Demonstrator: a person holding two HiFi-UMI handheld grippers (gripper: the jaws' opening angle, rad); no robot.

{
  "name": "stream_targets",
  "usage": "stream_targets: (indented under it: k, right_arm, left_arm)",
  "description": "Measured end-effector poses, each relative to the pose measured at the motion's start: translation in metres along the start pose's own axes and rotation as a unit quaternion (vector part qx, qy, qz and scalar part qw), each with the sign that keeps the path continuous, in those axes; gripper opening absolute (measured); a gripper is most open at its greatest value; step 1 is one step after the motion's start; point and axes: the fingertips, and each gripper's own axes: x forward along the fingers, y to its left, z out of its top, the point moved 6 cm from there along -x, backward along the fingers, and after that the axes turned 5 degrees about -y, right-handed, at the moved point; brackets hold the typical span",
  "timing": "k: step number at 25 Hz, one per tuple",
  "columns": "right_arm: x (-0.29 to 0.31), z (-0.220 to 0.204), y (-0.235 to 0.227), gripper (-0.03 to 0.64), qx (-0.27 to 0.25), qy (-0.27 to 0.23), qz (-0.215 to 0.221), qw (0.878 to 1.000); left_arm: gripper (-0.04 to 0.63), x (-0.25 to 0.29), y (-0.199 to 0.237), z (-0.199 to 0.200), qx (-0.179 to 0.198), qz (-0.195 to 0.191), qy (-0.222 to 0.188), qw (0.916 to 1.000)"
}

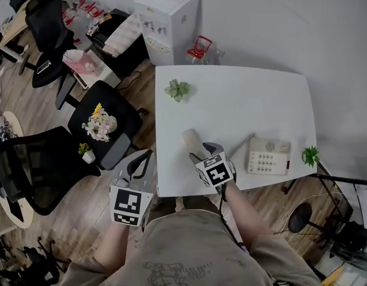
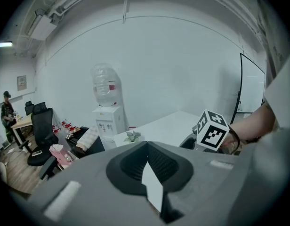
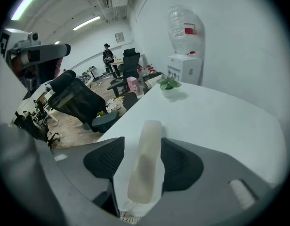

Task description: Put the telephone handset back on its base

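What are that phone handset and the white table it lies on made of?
The handset looks like cream moulded plastic with a satin finish: it has rounded edges and a soft, dull sheen. The table top looks like white laminate or painted board. It is smooth, matte and evenly pale with no grain, so the look leaves open which.

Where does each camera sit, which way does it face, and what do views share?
Head view: on the head, steeply down at table, handset, phone base; left gripper, right gripper, forearms show.
Left gripper view: on that gripper, facing the water dispenser; its jaws together.
Right gripper view: on that gripper, along the handset between its parted jaws.
Shared: water dispenser and plant.
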Motion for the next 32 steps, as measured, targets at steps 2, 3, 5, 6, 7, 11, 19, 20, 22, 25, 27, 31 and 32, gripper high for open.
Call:
stream_targets:
  k: [2, 3, 5, 6, 7, 11, 19, 20, 22, 25, 27, 31, 32]
  right_arm:
    - [0.009, -0.005, -0.002, 0.276, 0.008, 0.011, -0.008, 1.0]
    - [0.014, -0.007, -0.003, 0.276, 0.013, 0.018, -0.011, 1.0]
    - [0.023, -0.011, -0.005, 0.282, 0.023, 0.03, -0.015, 0.999]
    - [0.029, -0.012, -0.004, 0.284, 0.026, 0.035, -0.015, 0.999]
    - [0.034, -0.012, -0.003, 0.288, 0.028, 0.039, -0.015, 0.999]
    - [0.053, -0.012, -0.002, 0.308, 0.023, 0.06, -0.016, 0.998]
    - [0.066, -0.012, -0.003, 0.262, 0.021, 0.086, -0.038, 0.995]
    - [0.067, -0.013, -0.004, 0.261, 0.025, 0.087, -0.039, 0.995]
    - [0.068, -0.015, -0.008, 0.252, 0.039, 0.082, -0.045, 0.995]
    - [0.066, -0.016, -0.01, 0.252, 0.081, 0.061, -0.053, 0.993]
    - [0.06, -0.014, -0.011, 0.25, 0.126, 0.039, -0.057, 0.99]
    - [0.04, 0.001, -0.019, 0.25, 0.184, -0.021, -0.069, 0.98]
    - [0.033, 0.007, -0.022, 0.25, 0.198, -0.037, -0.072, 0.977]
  left_arm:
    - [0.003, 0.003, -0.001, -0.002, -0.004, -0.002, 0.002, 1.0]
    - [0.003, 0.005, -0.002, -0.003, -0.006, -0.004, 0.001, 1.0]
    - [0.003, 0.006, -0.003, -0.005, -0.011, -0.006, 0.001, 0.9999]
    - [0.003, 0.005, -0.003, -0.006, -0.013, -0.006, 0.001, 0.9999]
    - [0.003, 0.004, -0.002, -0.007, -0.016, -0.005, 0.002, 0.9999]
    - [0.003, 0.0, -0.001, -0.014, -0.028, -0.006, 0.006, 0.9996]
    - [0.003, -0.003, 0.004, -0.028, -0.035, -0.011, 0.018, 0.9992]
    - [0.003, -0.003, 0.005, -0.028, -0.035, -0.012, 0.018, 0.9992]
    - [0.003, -0.003, 0.007, -0.03, -0.037, -0.013, 0.018, 0.9991]
    - [0.003, -0.006, 0.01, -0.033, -0.043, -0.01, 0.018, 0.9989]
    - [0.003, -0.008, 0.01, -0.034, -0.039, -0.014, 0.02, 0.999]
    - [0.003, -0.006, 0.009, -0.032, -0.024, -0.025, 0.023, 0.9991]
    - [0.003, -0.005, 0.008, -0.03, -0.021, -0.028, 0.022, 0.9991]
